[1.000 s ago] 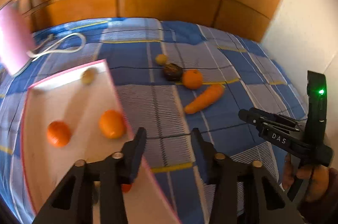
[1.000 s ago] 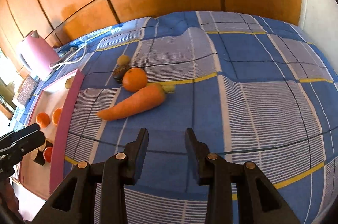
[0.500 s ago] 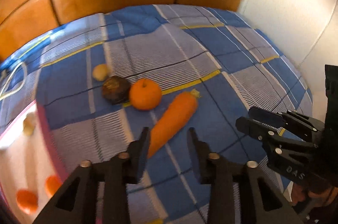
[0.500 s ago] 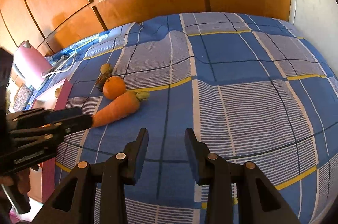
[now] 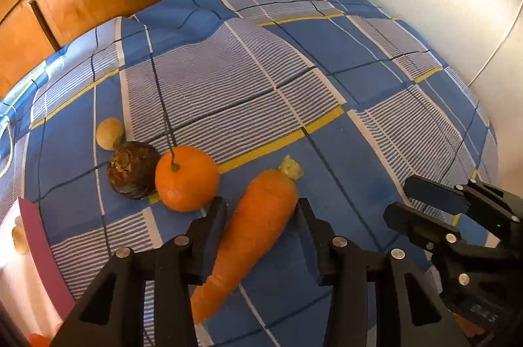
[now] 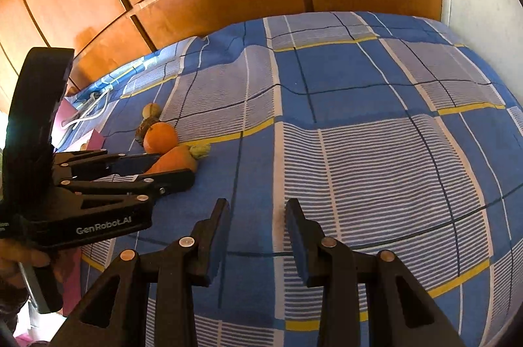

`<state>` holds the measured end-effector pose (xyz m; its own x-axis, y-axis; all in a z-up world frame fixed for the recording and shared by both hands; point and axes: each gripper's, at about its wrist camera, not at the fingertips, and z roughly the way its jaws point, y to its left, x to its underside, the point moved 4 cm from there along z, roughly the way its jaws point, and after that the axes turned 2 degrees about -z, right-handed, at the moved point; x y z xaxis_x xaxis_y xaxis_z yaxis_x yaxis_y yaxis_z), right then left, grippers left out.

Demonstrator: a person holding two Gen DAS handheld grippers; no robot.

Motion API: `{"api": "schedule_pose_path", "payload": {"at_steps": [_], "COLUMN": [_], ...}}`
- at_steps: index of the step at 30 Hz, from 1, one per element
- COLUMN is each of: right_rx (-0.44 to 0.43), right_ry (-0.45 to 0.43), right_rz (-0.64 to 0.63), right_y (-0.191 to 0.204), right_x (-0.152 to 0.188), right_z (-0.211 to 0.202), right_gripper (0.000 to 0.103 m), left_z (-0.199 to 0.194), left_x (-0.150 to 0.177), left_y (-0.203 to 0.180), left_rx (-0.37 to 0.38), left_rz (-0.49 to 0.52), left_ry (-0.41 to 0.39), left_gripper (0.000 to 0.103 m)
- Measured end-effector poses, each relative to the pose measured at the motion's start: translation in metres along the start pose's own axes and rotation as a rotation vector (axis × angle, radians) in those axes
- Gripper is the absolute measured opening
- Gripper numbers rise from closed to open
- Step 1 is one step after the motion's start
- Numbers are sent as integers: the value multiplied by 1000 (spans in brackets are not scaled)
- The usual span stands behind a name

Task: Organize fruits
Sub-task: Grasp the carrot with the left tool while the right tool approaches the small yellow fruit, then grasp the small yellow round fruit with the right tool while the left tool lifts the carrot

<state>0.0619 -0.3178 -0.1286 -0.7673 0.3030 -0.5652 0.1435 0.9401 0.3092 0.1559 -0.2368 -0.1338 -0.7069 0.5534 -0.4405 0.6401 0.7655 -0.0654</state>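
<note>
Straddling the carrot (image 5: 258, 235), the left gripper (image 5: 261, 216) has one finger on each side of it, and I can see a little gap on both sides, so the jaws are apart and not squeezing yet. The carrot lies on the blue checked cloth (image 5: 343, 52), with its leafy end pointing away. The orange (image 5: 186, 178) sits just beside the near left finger, touching a dark brown fruit (image 5: 132, 170). A small pale fruit (image 5: 109, 132) sits just past that one.

The right gripper (image 6: 256, 226) hangs over bare cloth, well apart from the fruit. Its jaws are a bit apart too, with nothing between them.

What could go wrong? The carrot is long and gets thin at one end (it looks smooth and slippery). If the fingers close on it off its middle, I think it might tip or spin when lifted. The left finger is also very close to the orange, so a small nudge could roll it into the brown fruit. The cloth is soft and bumpy, so things may wobble.

For room to move, the pink edge of the tray (image 5: 39, 252) is off to the left, near the fruit. To the right, the cloth is wide and bare, out to the white wall (image 5: 457, 3). The two grippers are close, so they could bump.
</note>
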Motion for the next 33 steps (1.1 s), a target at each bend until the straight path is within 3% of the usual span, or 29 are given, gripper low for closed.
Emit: {"api": "schedule_pose_path", "payload": {"at_steps": [2, 4, 7, 12, 16, 24, 31, 33], "right_rx": [1, 2, 3, -15, -76, -207, -235, -203], "right_ry": [2, 1, 0, 6, 22, 69, 99, 91], "right_rz": [4, 7, 2, -20, -57, -205, -293, -331], "right_y": [-2, -2, -3, 1, 16, 72, 109, 115], "right_x": [0, 0, -1, -5, -14, -50, -77, -84], "right_z": [1, 1, 1, 4, 8, 27, 58, 67], "right_gripper": [36, 36, 36, 36, 36, 36, 36, 36], "left_z": [-2, -6, -19, -39, -47, -45, -46, -46], "left_x": [1, 7, 23, 64, 82, 85, 87, 88], "left_y": [1, 4, 6, 11, 22, 28, 30, 32], "left_rx": [-1, -12, 6, -30, -33, -3, 24, 35], "left_rz": [-20, -55, -134, -233, -305, -347, -358, -370], "left_ry": [-14, -25, -45, -79, -111, -138, -159, -163], "left_gripper": [41, 31, 31, 31, 31, 31, 31, 31]}}
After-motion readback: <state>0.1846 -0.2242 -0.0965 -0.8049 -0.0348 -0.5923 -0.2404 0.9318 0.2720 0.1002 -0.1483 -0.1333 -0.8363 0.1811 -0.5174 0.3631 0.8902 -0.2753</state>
